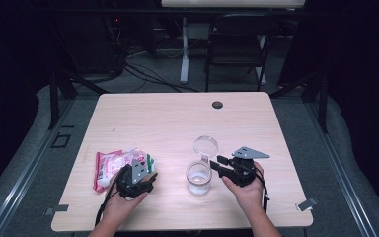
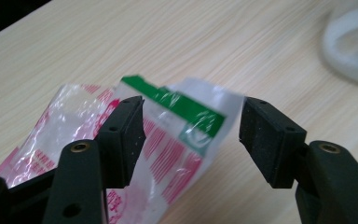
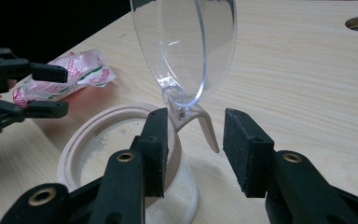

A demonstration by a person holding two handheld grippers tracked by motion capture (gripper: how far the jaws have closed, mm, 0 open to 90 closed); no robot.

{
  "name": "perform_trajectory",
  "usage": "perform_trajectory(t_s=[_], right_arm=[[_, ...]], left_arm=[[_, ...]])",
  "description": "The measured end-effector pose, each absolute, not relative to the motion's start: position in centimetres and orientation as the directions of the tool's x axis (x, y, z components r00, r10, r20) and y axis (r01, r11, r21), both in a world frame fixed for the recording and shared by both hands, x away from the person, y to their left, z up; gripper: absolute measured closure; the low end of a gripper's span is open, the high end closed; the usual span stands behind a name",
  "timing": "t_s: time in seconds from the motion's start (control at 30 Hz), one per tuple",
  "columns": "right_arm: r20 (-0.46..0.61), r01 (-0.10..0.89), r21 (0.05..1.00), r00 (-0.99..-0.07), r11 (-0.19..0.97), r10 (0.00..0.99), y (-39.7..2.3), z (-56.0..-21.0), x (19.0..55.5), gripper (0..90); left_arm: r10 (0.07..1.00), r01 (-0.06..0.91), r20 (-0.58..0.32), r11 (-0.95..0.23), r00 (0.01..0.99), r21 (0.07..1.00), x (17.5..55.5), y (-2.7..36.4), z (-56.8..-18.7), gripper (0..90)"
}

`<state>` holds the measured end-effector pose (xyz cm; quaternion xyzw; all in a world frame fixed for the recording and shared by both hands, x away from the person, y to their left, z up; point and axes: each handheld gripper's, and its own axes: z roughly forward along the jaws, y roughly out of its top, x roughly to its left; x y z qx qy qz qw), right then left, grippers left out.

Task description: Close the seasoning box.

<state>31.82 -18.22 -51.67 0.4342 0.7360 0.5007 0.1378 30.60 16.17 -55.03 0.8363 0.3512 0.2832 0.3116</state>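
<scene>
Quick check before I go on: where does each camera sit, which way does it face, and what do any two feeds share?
High view: above the near table edge, looking forward and down; both forearms, left tool, right tool.
Left gripper view: on the left tool, along its open jaws at the plastic packet.
Right gripper view: on the right tool, jaws open around the jar hinge tab, lid raised.
Shared: packet and jar in high and right views.

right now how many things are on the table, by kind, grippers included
plastic packets: 1 that can be told, red, white and green print
jars: 1, clear, with its hinged lid flipped open
grippers: 2, left gripper over the packet, right gripper at the jar's lid hinge
total: 4
</scene>
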Motion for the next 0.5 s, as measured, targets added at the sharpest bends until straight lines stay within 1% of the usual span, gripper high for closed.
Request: perform_trajectory(t_s=[0.07, 0.27, 0.4, 0.5], right_arm=[[0.233, 0.501, 0.857, -0.585, 0.120, 0.776, -18.2, -51.7, 31.8, 59.8], [0.230, 0.501, 0.856, -0.590, 0.127, 0.774, -18.2, -51.7, 31.8, 59.5], [0.223, 0.498, 0.856, -0.594, 0.135, 0.773, -18.2, -51.7, 31.7, 59.2], [0.223, 0.498, 0.857, -0.592, 0.134, 0.774, -18.2, -51.7, 31.8, 59.0]], left_arm=[[0.769, 0.414, 0.275, -0.566, 0.577, 0.713, 30.9, 16.3, -55.5, 41.0], [0.798, 0.452, 0.298, -0.557, 0.524, 0.697, 31.7, 16.8, -56.4, 41.3], [0.800, 0.465, 0.321, -0.567, 0.506, 0.680, 31.9, 16.9, -56.6, 45.6], [0.814, 0.476, 0.315, -0.550, 0.488, 0.686, 32.1, 17.1, -56.7, 49.9]])
